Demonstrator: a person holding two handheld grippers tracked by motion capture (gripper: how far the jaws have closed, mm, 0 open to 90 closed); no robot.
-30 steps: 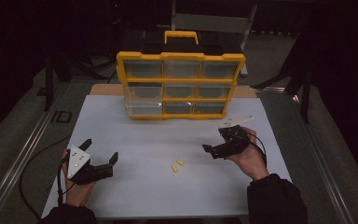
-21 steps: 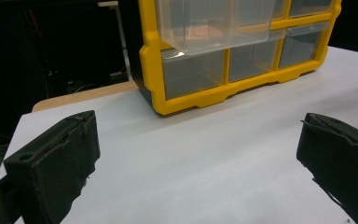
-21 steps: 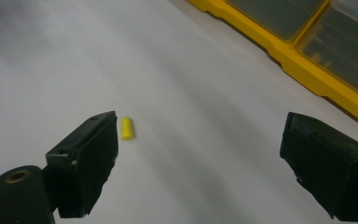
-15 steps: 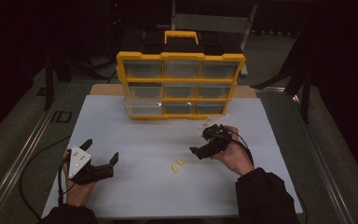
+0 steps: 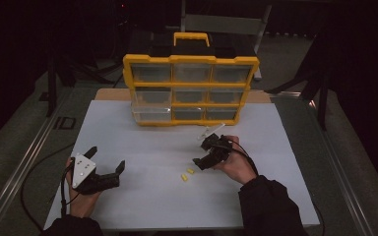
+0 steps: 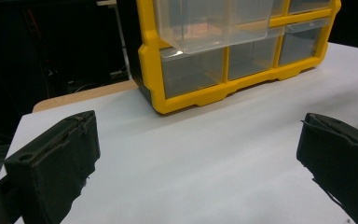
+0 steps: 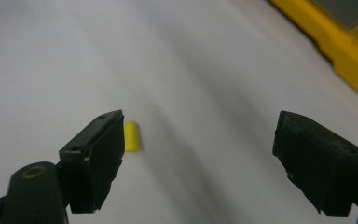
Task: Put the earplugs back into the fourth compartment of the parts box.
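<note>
Two tools, two small yellow pieces, one drawer cabinet on the tabletop.

Left tool (image 5: pixel 107 166) rests spread and empty at 7 o'clock. Right tool (image 5: pixel 204 152), spread with jaws just closing slightly and nothing between them, hangs just beside two short yellow pieces (image 5: pixel 187 174) near centre. At 12 o'clock stands a yellow cabinet (image 5: pixel 191 89) with nine clear drawers, one pulled out.

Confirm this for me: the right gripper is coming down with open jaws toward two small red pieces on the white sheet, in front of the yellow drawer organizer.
Wrong on colour only: the two small pieces are yellow, not red, as the high view shows. The rest holds: the right gripper has open jaws, which have just been closing a little with nothing between them, above the white sheet, in front of the yellow drawer organizer.
</note>
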